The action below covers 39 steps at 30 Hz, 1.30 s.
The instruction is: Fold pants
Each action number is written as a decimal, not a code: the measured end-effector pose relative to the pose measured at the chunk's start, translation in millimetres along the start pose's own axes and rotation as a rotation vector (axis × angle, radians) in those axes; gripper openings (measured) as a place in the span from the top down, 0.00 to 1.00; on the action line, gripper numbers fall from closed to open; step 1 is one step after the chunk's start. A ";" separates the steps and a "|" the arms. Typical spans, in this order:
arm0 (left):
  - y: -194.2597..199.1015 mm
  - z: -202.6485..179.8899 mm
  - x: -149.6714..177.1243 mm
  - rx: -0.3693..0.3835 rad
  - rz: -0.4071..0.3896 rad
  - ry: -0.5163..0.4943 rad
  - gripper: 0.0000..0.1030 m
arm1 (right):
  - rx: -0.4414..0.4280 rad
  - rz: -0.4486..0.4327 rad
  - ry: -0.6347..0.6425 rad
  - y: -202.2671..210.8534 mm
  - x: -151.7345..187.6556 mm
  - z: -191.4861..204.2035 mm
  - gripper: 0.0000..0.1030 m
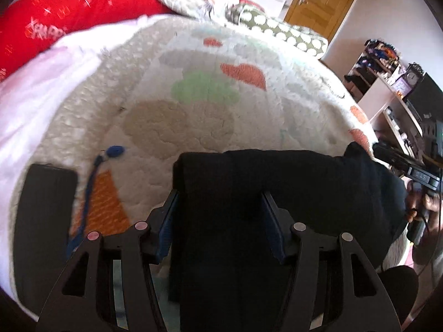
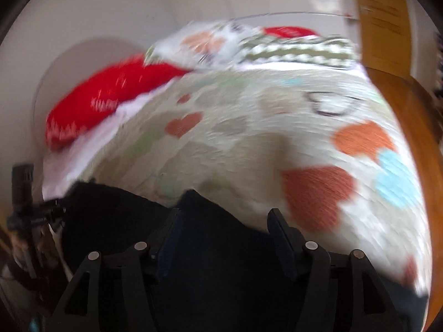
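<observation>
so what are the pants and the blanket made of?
Pants: dark, matte, soft cloth, draping in a limp fold; weave unclear, likely knit or cotton. Blanket: cream fleece or sherpa-like pile, nubby fuzzy surface with coloured hearts.

Each fisheye camera sat just behind its own jaws and looked forward along them, low and close over the bed. The left wrist view faced across the cream fleece blanket with coloured hearts (image 1: 193, 102) toward the long red pillow (image 1: 69, 25) beyond and left of its jaws, with the right gripper (image 1: 415, 171) at its right edge. The right wrist view, blurred, faced the same blanket (image 2: 249, 138) and red pillow (image 2: 110, 102), with the left gripper (image 2: 36, 213) at its left edge.
</observation>
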<state>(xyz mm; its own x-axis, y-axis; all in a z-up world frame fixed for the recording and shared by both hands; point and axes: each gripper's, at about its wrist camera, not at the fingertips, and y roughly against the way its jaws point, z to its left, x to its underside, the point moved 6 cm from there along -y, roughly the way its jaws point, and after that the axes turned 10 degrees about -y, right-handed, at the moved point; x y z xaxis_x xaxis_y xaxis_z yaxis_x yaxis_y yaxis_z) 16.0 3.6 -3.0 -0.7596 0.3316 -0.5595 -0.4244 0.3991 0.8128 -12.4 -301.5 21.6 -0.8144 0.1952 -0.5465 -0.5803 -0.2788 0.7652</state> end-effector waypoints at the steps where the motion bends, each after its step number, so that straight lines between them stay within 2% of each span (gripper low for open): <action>1: -2.6 -1.5 -0.9 0.009 0.001 -0.003 0.45 | -0.006 0.025 0.014 -12.0 -1.2 3.6 0.41; 3: -4.6 -3.1 -1.4 0.019 -0.015 -0.019 0.46 | -0.060 0.096 0.020 -36.5 3.0 10.7 0.42; 4: -5.2 -3.5 -1.3 0.018 -0.018 -0.024 0.56 | -0.074 0.114 0.028 -40.9 5.6 11.4 0.59; 5: -5.9 -4.4 -1.6 0.031 -0.018 -0.027 0.66 | -0.070 0.127 0.051 -44.9 9.6 14.0 0.83; 7: -3.9 -3.1 -5.3 0.027 -0.028 -0.023 0.70 | -0.051 0.098 0.099 -41.0 10.9 17.9 0.90; 10: 4.4 -1.0 -16.2 0.021 -0.076 -0.007 0.73 | -0.041 0.057 0.096 -32.9 2.9 20.2 0.93; 13: -1.7 7.4 -18.8 0.012 -0.090 0.037 0.73 | 0.052 0.011 0.086 -38.6 -7.2 12.5 0.97; 17: -14.9 13.6 -11.3 0.023 -0.064 0.082 0.71 | 0.088 0.031 0.038 -68.6 -6.2 3.1 0.97; 19: -7.5 14.0 -11.5 0.011 -0.067 0.078 0.64 | 0.071 0.016 0.002 -66.4 -9.3 0.0 0.97; 21: 2.4 14.4 -10.7 -0.028 -0.067 0.057 0.60 | 0.070 -0.017 -0.020 -51.0 -14.8 -3.3 0.93; 24: 19.4 11.5 -8.8 -0.101 -0.078 0.020 0.60 | 0.091 -0.059 -0.008 -21.6 -15.9 -5.9 0.74; 28: 36.4 0.6 -6.3 -0.201 -0.107 -0.040 0.60 | 0.085 -0.106 0.020 20.5 -4.4 -2.0 0.71; 33: 47.4 -24.8 -2.5 -0.193 -0.136 -0.069 0.60 | 0.060 -0.075 0.026 36.9 20.9 2.5 0.65; 39: 36.6 -55.6 7.7 -0.170 -0.123 -0.098 0.60 | 0.028 0.006 0.043 23.1 53.3 13.8 0.64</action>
<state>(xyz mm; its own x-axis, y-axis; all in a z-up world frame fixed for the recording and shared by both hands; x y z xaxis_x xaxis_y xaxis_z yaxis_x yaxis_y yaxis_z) -32.8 -26.7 31.5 -0.6494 0.3738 -0.6622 -0.5940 0.2945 0.7487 -69.2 -284.5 14.9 -0.8173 0.1528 -0.5555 -0.5757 -0.2529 0.7775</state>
